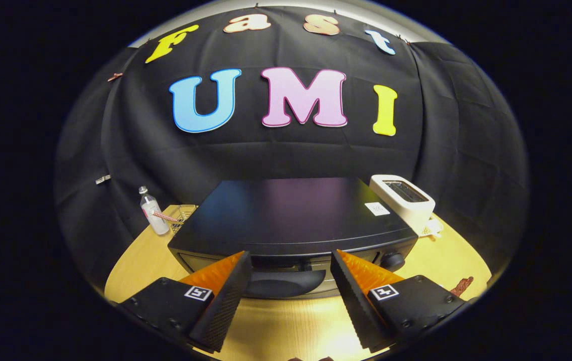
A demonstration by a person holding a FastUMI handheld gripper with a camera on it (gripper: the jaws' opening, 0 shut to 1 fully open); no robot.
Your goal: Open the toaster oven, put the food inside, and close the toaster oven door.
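With the gripper [291, 281] spread wide before the closed toaster oven [291, 220], its door handle [286, 283] needs grasping and pulling down.

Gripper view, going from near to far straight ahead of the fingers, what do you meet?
Open gripper → toaster oven's door handle between the fingertips → toaster oven top → black cloth wall.

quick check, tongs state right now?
Tongs: open, holding nothing; the fingers straddle the toaster oven door handle just ahead, not gripping it.
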